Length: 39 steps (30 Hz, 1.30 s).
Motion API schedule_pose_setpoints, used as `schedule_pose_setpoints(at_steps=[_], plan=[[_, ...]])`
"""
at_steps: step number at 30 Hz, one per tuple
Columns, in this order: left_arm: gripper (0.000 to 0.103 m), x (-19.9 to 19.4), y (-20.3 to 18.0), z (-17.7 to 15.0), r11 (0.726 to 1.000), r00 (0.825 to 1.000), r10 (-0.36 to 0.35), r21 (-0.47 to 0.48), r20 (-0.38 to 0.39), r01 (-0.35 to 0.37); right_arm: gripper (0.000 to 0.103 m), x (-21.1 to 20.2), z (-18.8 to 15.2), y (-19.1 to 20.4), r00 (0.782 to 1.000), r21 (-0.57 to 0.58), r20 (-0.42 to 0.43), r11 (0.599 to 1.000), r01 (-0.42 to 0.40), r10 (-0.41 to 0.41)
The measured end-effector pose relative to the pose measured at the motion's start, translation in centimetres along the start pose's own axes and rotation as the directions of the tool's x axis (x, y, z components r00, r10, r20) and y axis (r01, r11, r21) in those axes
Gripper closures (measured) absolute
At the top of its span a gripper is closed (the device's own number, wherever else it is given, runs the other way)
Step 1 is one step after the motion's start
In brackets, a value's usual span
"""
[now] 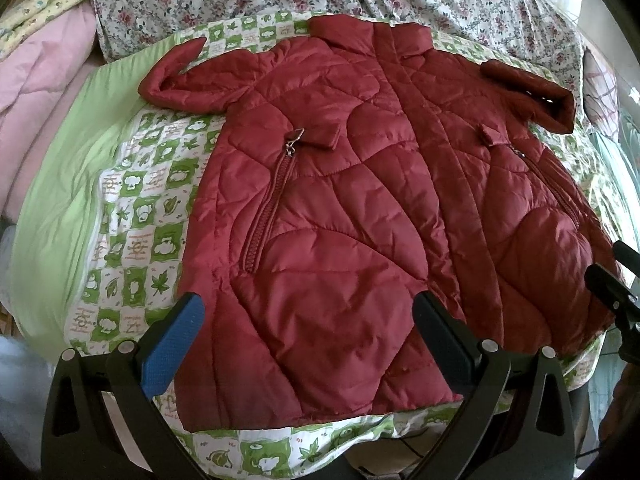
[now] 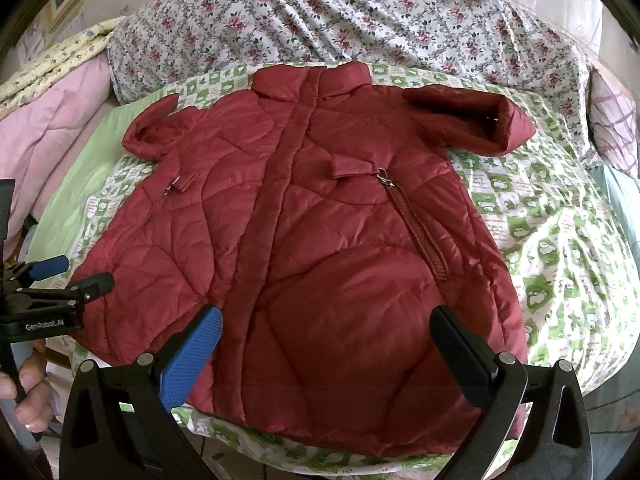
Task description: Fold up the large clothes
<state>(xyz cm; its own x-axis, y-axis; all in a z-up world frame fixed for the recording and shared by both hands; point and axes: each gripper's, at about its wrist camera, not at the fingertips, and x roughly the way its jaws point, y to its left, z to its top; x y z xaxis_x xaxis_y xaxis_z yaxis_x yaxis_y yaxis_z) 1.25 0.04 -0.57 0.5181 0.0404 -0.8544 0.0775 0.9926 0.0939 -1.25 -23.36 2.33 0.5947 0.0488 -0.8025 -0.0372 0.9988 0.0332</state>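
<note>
Red quilted coat (image 1: 360,208): spread flat, front up, on the bed (image 1: 132,208), ready for folding. Left hand-held gripper (image 1: 308,340) and right hand-held gripper (image 2: 328,352): both spread wide, empty, poised above the hem.

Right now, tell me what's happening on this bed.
A person is holding a gripper in each hand over a red quilted jacket that lies spread flat, front up, on a green-and-white patterned sheet. Both sleeves are folded back on themselves near the shoulders, but the body is not yet folded. The left gripper and the right gripper are both open and grip nothing, poised near the jacket's bottom hem. A floral quilt is bunched beyond the collar.
</note>
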Motion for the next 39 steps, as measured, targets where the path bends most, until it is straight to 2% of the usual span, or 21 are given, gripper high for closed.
schedule_pose_setpoints(at_steps=[13, 22, 30, 39], plan=[[0.0, 1.4, 0.8, 1.0, 0.998, 0.995, -0.055, -0.028, -0.079, 0.053, 0.0, 1.1, 1.0, -0.8, 0.994, 0.048, -0.019, 0.994, -0.103, 0.104], [0.0, 2.7, 1.4, 2.6, 0.997, 0.996, -0.067, -0.043, -0.057, 0.064, 0.0, 2.4, 3.3, -2.9, 0.992, 0.066, -0.005, 0.989, -0.129, 0.129], [0.0, 4.3, 2.0, 4.9, 0.997, 0.996, -0.055, -0.049, -0.063, 0.052, 0.0, 3.9, 8.2, -6.3, 0.995, 0.077, 0.036, 0.993, -0.092, 0.09], [0.0, 6.3, 2.6, 7.3, 0.997, 0.996, -0.05, -0.062, -0.076, 0.046, 0.0, 8.3, 14.2, -10.7, 0.999, 0.028, 0.036, 1.0, -0.005, 0.004]])
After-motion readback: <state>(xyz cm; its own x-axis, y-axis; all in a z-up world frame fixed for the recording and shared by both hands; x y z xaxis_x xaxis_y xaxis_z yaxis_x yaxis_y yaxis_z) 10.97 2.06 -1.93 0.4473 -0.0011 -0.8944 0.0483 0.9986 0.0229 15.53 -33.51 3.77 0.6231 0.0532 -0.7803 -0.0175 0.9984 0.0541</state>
